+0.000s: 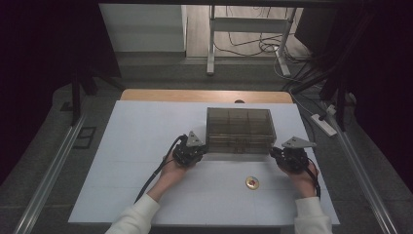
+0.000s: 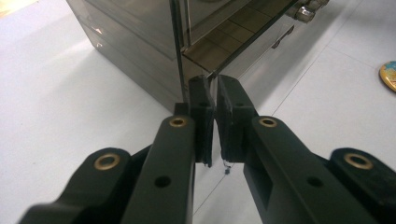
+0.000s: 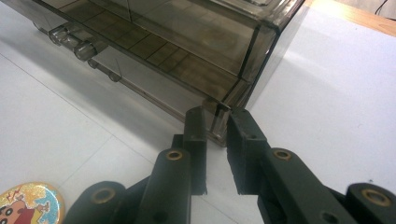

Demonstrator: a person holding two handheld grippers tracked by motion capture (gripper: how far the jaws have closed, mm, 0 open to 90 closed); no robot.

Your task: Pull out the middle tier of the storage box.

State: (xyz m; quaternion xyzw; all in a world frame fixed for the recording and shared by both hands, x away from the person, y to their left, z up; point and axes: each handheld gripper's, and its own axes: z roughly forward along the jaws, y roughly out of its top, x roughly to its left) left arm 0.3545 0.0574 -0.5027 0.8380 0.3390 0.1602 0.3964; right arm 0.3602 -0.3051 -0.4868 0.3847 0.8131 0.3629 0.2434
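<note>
We note the box (image 1: 238,129) mid-tabletop, long axis running side to side: left gripper (image 2: 212,91) jaws pinch its near-left corner wall, right gripper (image 3: 215,122) jaws clamp its near-right corner.

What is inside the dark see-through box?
Through the smoky walls of the box you can see dividers making small compartments, laid out in drawers with clear knobs. The compartments look empty where visible; the tint and glare hide the rest.
</note>
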